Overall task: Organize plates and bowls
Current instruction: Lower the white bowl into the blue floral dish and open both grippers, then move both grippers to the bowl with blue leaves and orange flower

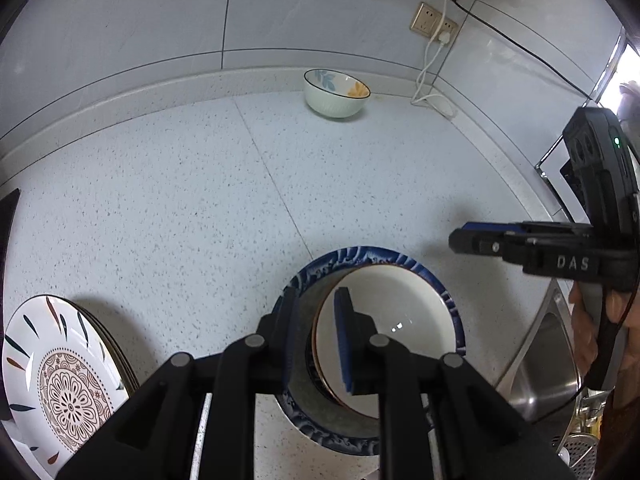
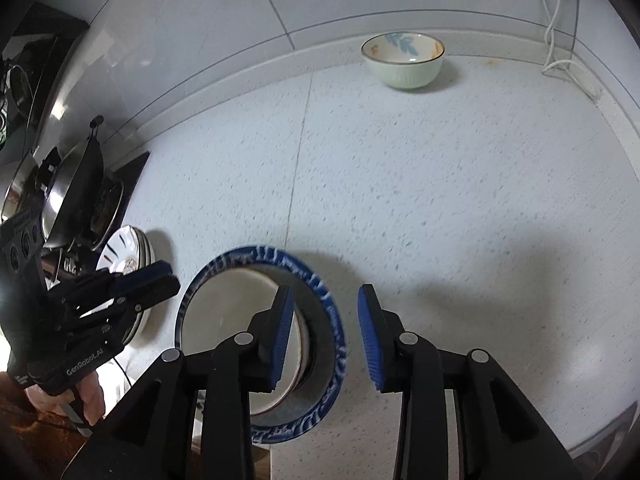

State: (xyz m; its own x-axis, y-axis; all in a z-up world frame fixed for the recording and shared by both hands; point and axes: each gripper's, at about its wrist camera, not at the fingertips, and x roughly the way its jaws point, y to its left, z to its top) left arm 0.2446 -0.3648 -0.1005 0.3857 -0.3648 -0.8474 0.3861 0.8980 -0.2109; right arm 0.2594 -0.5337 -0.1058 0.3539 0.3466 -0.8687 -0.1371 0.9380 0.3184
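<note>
A blue-rimmed plate (image 1: 372, 256) lies on the speckled counter with a smaller white, brown-edged dish (image 1: 396, 304) resting on it. My left gripper (image 1: 316, 336) straddles the left edge of these dishes, its fingers close together with the rim between them. My right gripper (image 2: 324, 332) is open and empty, just right of the blue-rimmed plate (image 2: 264, 256); it also shows in the left wrist view (image 1: 464, 240). A pale green bowl with leaf prints (image 1: 336, 94) (image 2: 402, 62) stands at the back wall. A stack of patterned plates (image 1: 60, 384) (image 2: 128, 252) sits at the left.
A stove with a pan and lid (image 2: 76, 188) is at the far left. A steel sink (image 1: 548, 364) lies to the right. A white cable (image 1: 432, 80) and wall sockets (image 1: 432, 22) are at the back right corner.
</note>
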